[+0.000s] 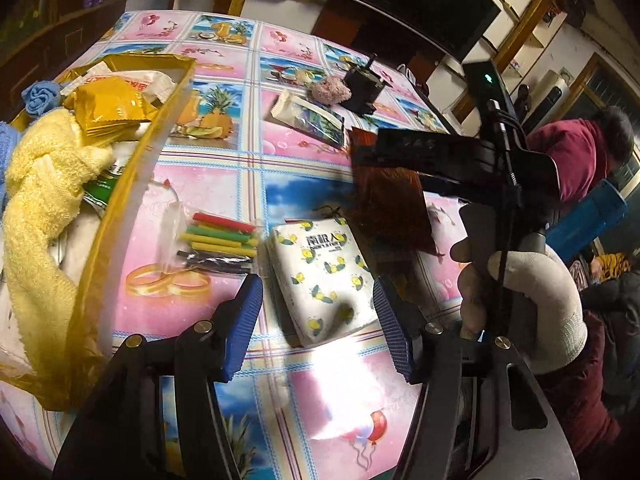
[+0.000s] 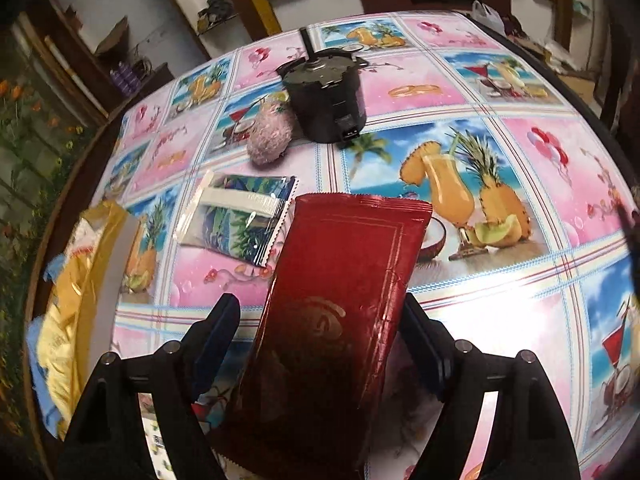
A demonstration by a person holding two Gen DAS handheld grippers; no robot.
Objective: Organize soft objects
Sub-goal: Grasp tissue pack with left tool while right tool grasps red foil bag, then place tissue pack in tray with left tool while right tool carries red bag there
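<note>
- My left gripper (image 1: pixel 316 312) stood open around the tissue pack (image 1: pixel 320 276), its long axis along my fingers.
- My right gripper (image 2: pixel 320 340) was open; red packet (image 2: pixel 336 320) lay between, not pressed.

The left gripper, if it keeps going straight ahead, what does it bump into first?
Most likely the white tissue pack with lemon print, which lies on the table right between the left gripper and its open jaws; depth is hard to judge.

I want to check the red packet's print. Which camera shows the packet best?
The right wrist view: the red packet fills the middle between the open right claw, its gold lines sharp. The left wrist view shows it blurred, partly hidden by that claw.
</note>
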